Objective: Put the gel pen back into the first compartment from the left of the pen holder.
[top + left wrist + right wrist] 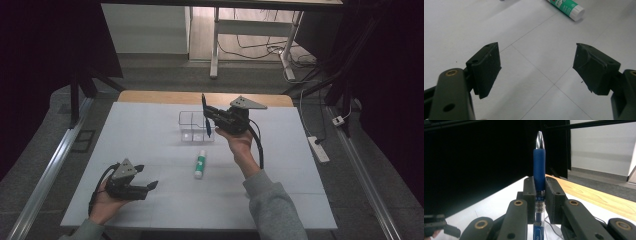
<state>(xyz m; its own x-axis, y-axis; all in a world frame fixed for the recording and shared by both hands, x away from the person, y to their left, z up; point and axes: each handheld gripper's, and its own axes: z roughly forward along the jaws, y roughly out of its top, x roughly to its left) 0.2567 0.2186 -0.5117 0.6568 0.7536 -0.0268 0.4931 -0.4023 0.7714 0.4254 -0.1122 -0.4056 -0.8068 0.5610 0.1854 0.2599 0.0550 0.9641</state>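
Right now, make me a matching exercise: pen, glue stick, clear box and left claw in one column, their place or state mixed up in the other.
Things:
1. pen
2. glue stick
3. clear box
4. left claw

Place or state:
A. open, nothing between its jaws
B. lying on the table's white sheet
C. clamped upright in the right claw
D. standing at the far middle of the table

Pairs: 1-C, 2-B, 3-D, 4-A

Pen [205, 116] above clear box [192, 125] mid-table; glue stick [200, 164] just in front.
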